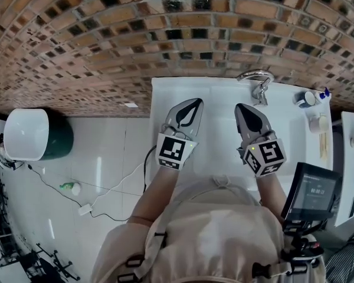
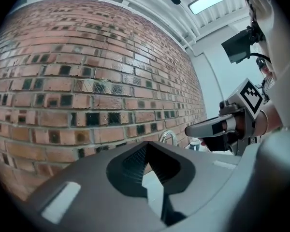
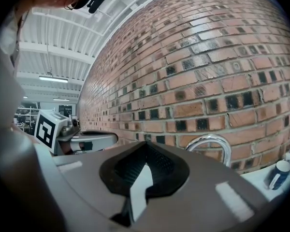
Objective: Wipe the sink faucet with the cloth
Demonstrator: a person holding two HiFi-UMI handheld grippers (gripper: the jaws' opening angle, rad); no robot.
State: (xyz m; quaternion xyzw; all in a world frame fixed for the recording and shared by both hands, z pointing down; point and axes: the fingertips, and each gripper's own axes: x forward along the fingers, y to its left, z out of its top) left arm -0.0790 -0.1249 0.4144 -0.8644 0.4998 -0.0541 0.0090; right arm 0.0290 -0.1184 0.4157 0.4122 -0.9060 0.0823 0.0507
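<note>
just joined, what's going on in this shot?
A person stands at a white sink with a handheld gripper in each hand. The left claw and right claw are both shut and empty, held over the basin and pointing at the brick wall. The chrome faucet sits just ahead of the right claw, untouched. No cloth shows in any view, so no wiping is under way.

readable text: none | screen (image 1: 314, 192) at lower right of head view: pale digits, too blurred to read
</note>
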